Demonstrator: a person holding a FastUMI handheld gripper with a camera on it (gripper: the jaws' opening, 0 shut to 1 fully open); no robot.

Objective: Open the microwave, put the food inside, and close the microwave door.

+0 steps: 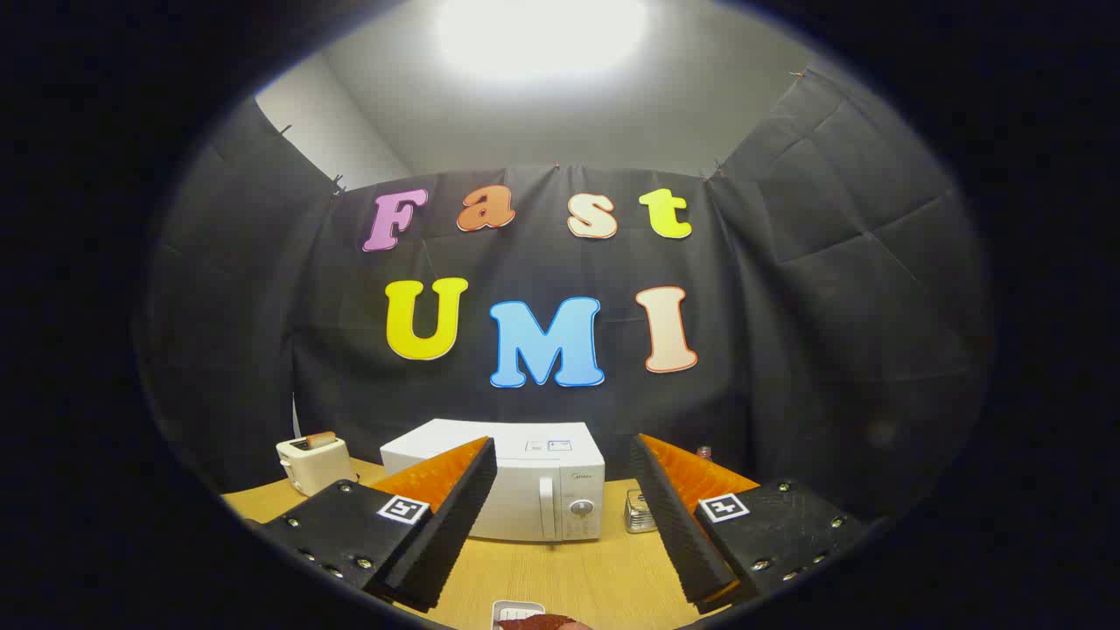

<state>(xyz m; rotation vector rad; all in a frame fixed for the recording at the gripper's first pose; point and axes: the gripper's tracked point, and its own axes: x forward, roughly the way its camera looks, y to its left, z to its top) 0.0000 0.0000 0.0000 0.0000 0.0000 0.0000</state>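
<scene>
The gripper [560,525] hangs wide open, holding nothing, well short of the shut microwave [525,481]; its stiff door likely wants a pull at the handle [547,507].

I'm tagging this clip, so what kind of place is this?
Probably a staged kitchen booth: a closed white microwave and a toaster on a wooden table, black cloth wall behind. The open gripper holds nothing.

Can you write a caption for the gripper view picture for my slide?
Open tongs face a closed white microwave on a wooden table, toaster beside it.
</scene>
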